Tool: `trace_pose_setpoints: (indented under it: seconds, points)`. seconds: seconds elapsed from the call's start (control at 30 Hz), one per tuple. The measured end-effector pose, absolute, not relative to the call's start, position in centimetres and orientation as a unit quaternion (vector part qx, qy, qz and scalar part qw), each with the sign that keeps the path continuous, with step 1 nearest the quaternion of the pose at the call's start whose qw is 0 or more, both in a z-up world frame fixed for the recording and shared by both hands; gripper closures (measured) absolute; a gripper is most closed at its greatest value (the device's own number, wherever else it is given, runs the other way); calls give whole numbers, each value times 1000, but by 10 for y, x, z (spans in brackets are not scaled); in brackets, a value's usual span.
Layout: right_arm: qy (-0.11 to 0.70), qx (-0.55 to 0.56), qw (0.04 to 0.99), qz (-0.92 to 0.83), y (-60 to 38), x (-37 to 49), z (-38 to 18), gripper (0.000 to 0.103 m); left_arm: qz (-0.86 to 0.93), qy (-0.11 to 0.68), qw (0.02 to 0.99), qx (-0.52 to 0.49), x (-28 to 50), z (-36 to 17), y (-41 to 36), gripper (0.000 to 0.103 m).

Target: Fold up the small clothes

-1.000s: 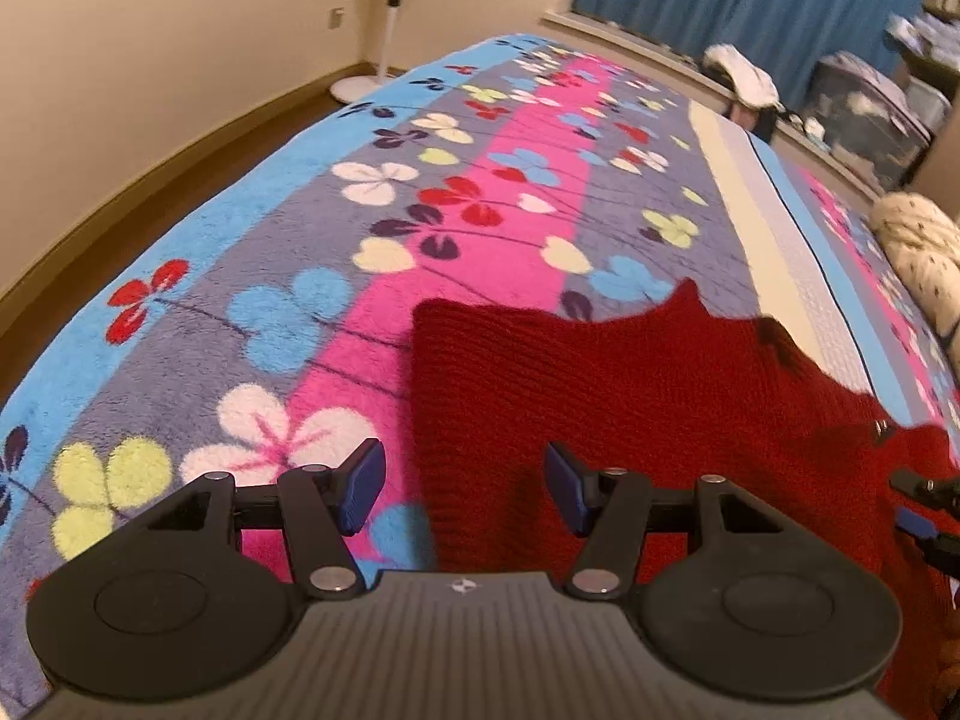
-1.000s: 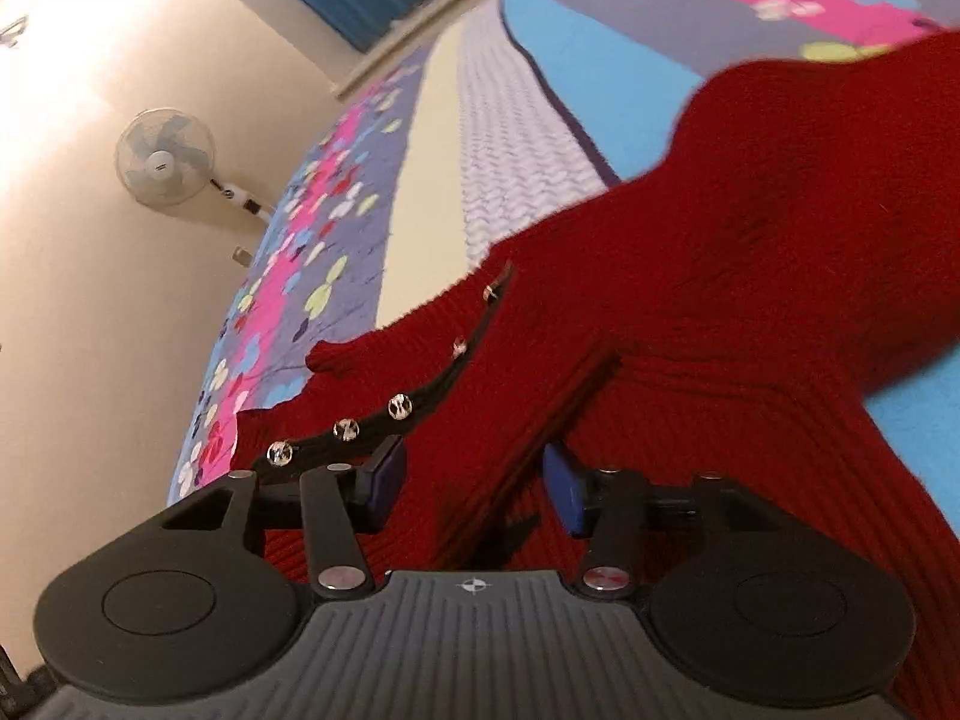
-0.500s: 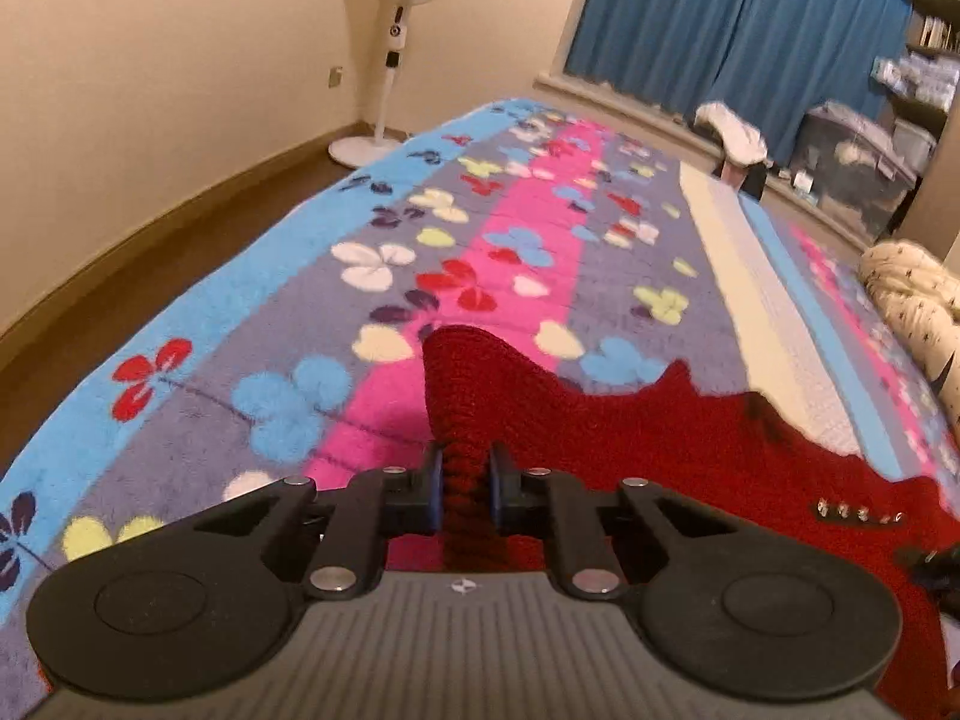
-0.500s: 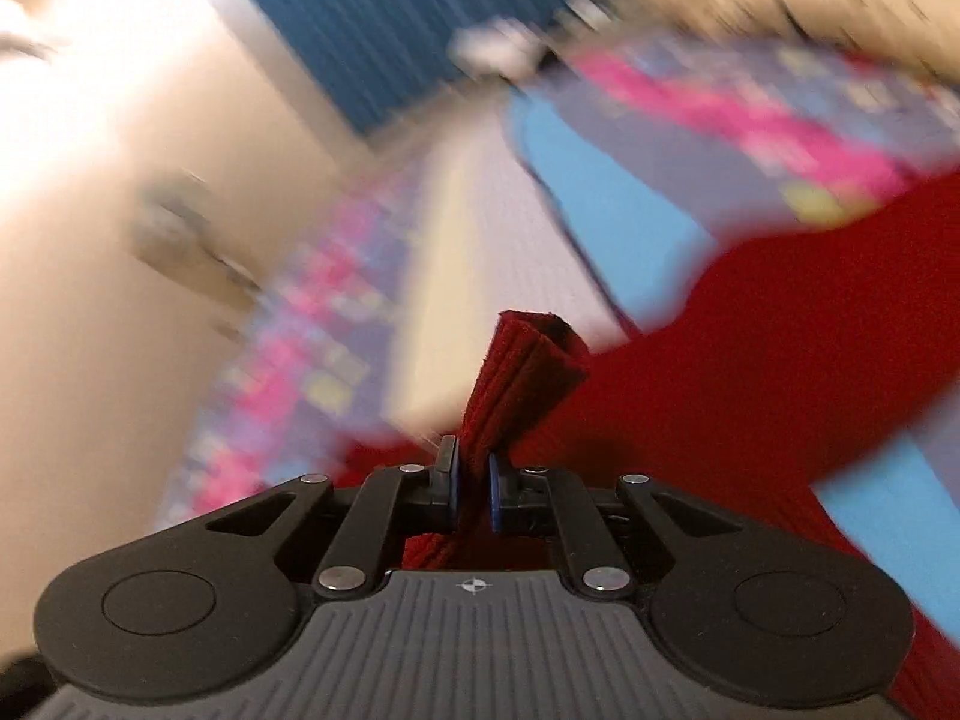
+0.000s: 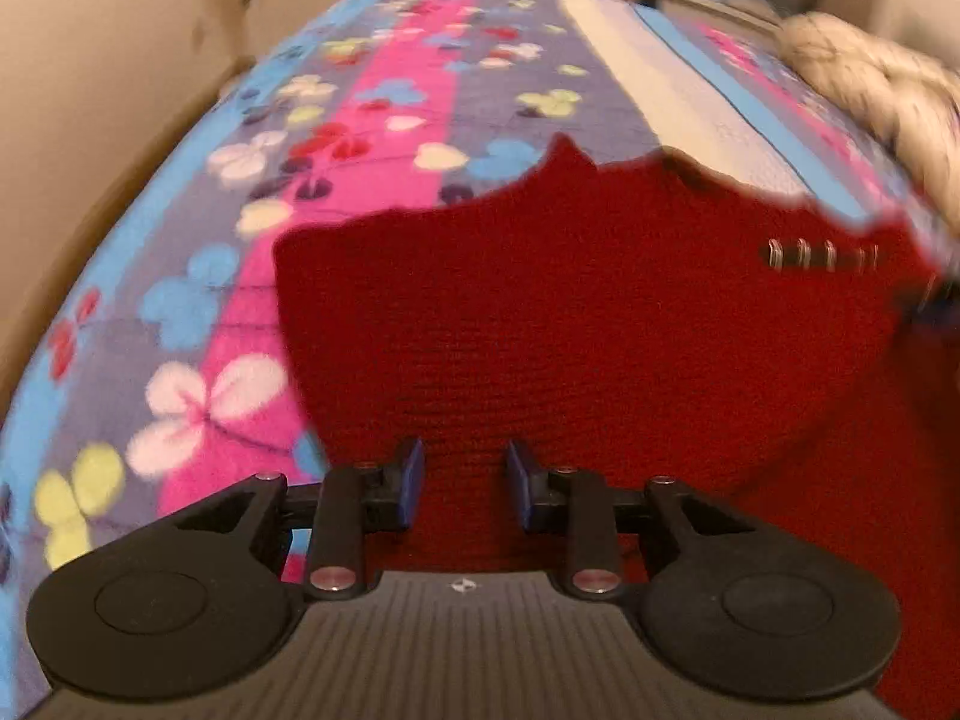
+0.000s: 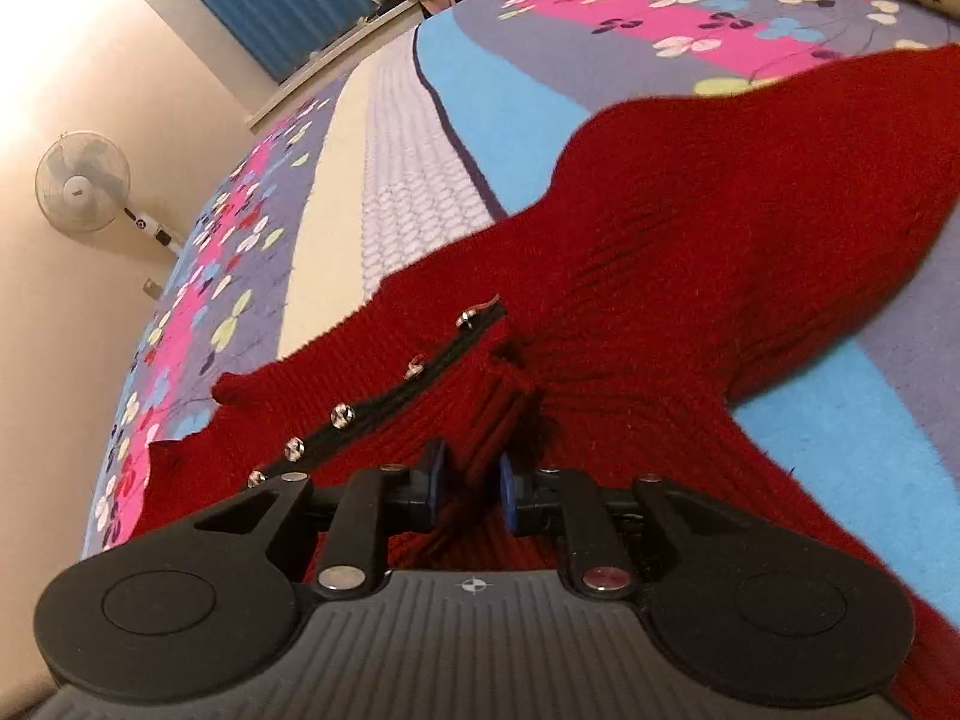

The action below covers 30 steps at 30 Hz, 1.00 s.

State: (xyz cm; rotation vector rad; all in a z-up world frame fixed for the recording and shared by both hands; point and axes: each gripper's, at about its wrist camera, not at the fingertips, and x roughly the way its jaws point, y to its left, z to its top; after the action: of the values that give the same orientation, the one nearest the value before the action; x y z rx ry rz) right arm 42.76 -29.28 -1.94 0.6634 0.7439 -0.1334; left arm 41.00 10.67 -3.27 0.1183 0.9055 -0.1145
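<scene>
Left claw (image 5: 462,483) just opening, ungripped | right claw (image 6: 467,489) likewise | red ribbed knit (image 6: 690,252) (metal-studded placket)

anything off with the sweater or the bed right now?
Nothing damaged or spilled. The red sweater lies unevenly on the blanket, and a ribbed fold bunches up between the right gripper pads beside the studded strip. The left gripper is open over flat knit.

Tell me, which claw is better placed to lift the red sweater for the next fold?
Probably right. The right claw, jaws just opened wider, has a ribbed ridge of the red sweater between them; the left claw, also just opened wider, hovers over flat knit.
</scene>
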Motion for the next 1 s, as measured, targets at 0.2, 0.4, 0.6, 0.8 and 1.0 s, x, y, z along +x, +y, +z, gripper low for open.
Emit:
trace_pose_setpoints:
  seconds: [0.2, 0.4, 0.6, 0.8, 1.0]
  points:
    - [296, 300, 903, -79, -331, 393, 37, 62, -61, 381, 922, 21, 367, 33, 104, 59]
    - [269, 290, 912, -107, -386, 344, 49, 58, -67, 298, 949, 74, 293, 81, 115, 36]
    - [242, 327, 896, -176, -442, 330, 31, 94, 18, 308, 944, 114, 268, 49, 119, 20]
    - [234, 354, 874, -238, -483, 337, 6, 91, 5, 309, 943, 124, 283, 40, 103, 20]
    - [259, 390, 834, -292, -525, 348, -35, 79, -2, 307, 945, 115, 300, 30, 96, 20]
